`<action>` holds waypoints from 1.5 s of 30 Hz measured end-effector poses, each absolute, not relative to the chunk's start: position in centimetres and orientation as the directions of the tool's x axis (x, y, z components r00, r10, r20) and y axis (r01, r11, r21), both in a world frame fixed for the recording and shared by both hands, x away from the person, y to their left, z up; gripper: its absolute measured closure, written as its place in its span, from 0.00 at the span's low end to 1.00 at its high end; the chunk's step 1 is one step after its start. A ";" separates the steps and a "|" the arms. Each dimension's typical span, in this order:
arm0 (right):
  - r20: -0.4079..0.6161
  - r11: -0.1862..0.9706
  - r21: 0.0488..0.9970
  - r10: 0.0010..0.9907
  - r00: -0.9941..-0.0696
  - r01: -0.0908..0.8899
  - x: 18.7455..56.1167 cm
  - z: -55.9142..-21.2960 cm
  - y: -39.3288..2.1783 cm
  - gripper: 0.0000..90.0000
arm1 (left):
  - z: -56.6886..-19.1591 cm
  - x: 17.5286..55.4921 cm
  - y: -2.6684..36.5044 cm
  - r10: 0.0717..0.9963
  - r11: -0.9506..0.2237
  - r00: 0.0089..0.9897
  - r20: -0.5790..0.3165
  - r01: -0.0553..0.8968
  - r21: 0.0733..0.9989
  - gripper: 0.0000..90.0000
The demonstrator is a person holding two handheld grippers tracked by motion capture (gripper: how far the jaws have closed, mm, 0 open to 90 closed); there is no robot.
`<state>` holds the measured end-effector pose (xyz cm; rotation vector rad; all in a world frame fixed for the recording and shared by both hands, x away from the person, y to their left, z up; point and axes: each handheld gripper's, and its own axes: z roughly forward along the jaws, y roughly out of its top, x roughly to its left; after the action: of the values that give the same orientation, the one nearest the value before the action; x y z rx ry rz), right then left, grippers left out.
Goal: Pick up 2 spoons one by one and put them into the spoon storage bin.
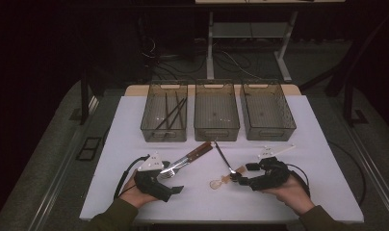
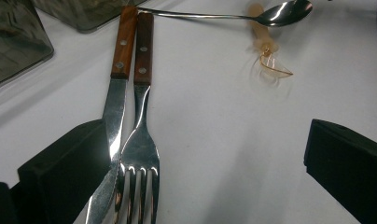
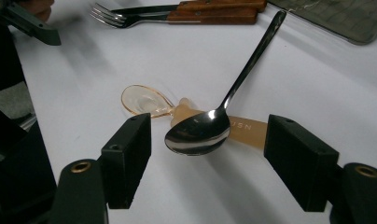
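Your right gripper point(image 3: 207, 158) straddles the steel spoon point(image 3: 200, 133) bowl, jaws wide (not yet gripping), spoon lying across the plastic spoon point(image 3: 144, 100); next, close squarely on it

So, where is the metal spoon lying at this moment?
The metal spoon lies between the right gripper's open jaws, its bowl resting on the clear plastic spoon, its handle pointing toward the middle bin.

Both forearms enter the high view from six o'clock. The left hand point(image 1: 135, 190) holds the left gripper point(image 1: 171, 182) low at about seven o'clock, jaws wide apart, aimed toward two o'clock. The right hand point(image 1: 291, 190) holds the right gripper point(image 1: 237, 174) at five o'clock, aimed toward nine o'clock, jaws parted.
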<state>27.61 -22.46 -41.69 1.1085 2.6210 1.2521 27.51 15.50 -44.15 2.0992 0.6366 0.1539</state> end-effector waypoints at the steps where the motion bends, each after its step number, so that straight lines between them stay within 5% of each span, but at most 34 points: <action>1: 0.255 0.422 0.689 0.620 -0.742 0.589 27.6 -41.8 -22.3 0.35 | -44.1 27.5 15.5 0.496 -0.454 0.859 -0.128 0.383 0.804 0.00; 12: 0.195 0.460 0.670 0.648 -0.736 0.583 27.5 -42.7 -20.4 0.35 | -44.2 27.5 15.4 0.494 -0.454 0.860 -0.129 0.381 0.806 0.00; 30: 0.085 0.520 0.653 0.671 -0.736 0.550 27.1 -43.2 -19.5 0.48 | -44.1 27.4 15.4 0.495 -0.453 0.859 -0.130 0.383 0.805 0.00; 45: 0.090 0.515 0.652 0.676 -0.732 0.556 27.2 -43.3 -19.6 0.56 | -44.1 27.5 15.4 0.493 -0.455 0.861 -0.127 0.380 0.805 0.00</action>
<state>27.15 -19.58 -43.33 1.0591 2.5788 1.0131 27.47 15.39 -44.12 2.0994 0.6332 0.1537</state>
